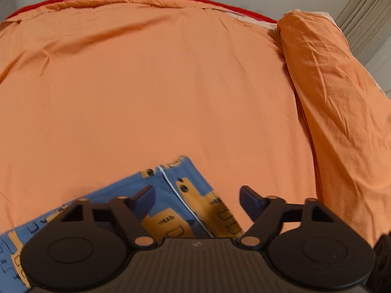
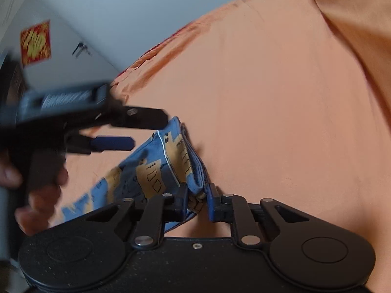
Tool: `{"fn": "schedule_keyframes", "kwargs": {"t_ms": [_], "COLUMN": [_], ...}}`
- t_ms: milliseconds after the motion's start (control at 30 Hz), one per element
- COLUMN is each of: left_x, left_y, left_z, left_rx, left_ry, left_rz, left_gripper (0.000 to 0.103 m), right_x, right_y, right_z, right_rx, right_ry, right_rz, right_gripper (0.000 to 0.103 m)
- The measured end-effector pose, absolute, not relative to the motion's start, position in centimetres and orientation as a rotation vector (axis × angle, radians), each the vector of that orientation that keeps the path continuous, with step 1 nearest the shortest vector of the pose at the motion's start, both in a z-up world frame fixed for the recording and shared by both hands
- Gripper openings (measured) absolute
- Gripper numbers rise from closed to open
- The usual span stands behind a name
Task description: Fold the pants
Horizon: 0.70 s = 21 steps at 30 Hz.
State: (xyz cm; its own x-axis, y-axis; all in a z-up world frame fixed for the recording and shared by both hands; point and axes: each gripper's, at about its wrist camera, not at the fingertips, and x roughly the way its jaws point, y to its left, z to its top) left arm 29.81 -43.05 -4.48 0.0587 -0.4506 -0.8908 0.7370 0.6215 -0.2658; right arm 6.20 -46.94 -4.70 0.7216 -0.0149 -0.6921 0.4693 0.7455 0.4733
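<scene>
Two grippers going here: my right gripper [image 2: 197,201] is pinching the folded edge of the blue patterned pants [image 2: 156,168] lying on the orange bedsheet [image 1: 158,85], while my left gripper [image 1: 198,199] is hovering wide apart above them, gripping nothing.

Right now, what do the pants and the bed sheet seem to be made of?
Pants: likely thin woven cotton, matte; blue with a yellow print, folding into soft stacked layers. Bed sheet: probably cotton or a blend, orange, matte, with fine creases and no shine.
</scene>
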Motion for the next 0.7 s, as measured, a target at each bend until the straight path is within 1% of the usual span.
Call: {"fn": "schedule_keyframes", "kwargs": {"t_ms": [67, 167, 267, 433, 467, 500, 533, 633, 667, 700], "left_x": [29.4, 28.9, 28.5, 28.4, 28.4, 28.4, 28.3, 28.2, 28.1, 28.2], "left_y": [-43.2, -43.4, -43.6, -43.1, -42.9, -42.7, -42.7, -42.2, -41.8, -41.4], "left_z": [-4.2, -3.6, -3.3, -3.4, -3.4, -3.4, -3.4, -3.8, -3.9, -3.9], "left_rx": [0.308, 0.351, 0.412, 0.417, 0.413, 0.412, 0.411, 0.408, 0.398, 0.378], "left_ry": [1.213, 1.207, 1.204, 1.254, 1.258, 1.26, 1.263, 1.278, 1.279, 1.28], "left_rz": [-0.921, -0.906, -0.866, -0.849, -0.843, -0.84, -0.838, -0.834, -0.837, -0.839], "left_gripper": [0.075, 0.08, 0.08, 0.074, 0.069, 0.063, 0.059, 0.042, 0.026, 0.015], "right_x": [6.8, 7.7, 8.7, 9.4, 9.5, 9.5, 9.5, 9.5, 9.4, 9.4], "right_y": [-44.8, -40.9, -38.1, -34.5, -34.1, -33.6, -33.2, -32.4, -32.1, -31.9], "right_z": [-3.6, -2.6, -2.7, -3.0, -3.2, -3.3, -3.4, -3.5, -3.5, -3.5], "right_rx": [0.493, 0.213, 0.034, -0.197, -0.23, -0.259, -0.281, -0.334, -0.346, -0.358], "right_ry": [0.719, 0.71, 0.714, 0.706, 0.708, 0.709, 0.71, 0.704, 0.7, 0.697], "right_rz": [-0.309, -0.307, -0.282, -0.259, -0.254, -0.25, -0.247, -0.238, -0.235, -0.232], "right_gripper": [0.015, 0.014, 0.014, 0.014, 0.014, 0.014, 0.014, 0.014, 0.014, 0.014]}}
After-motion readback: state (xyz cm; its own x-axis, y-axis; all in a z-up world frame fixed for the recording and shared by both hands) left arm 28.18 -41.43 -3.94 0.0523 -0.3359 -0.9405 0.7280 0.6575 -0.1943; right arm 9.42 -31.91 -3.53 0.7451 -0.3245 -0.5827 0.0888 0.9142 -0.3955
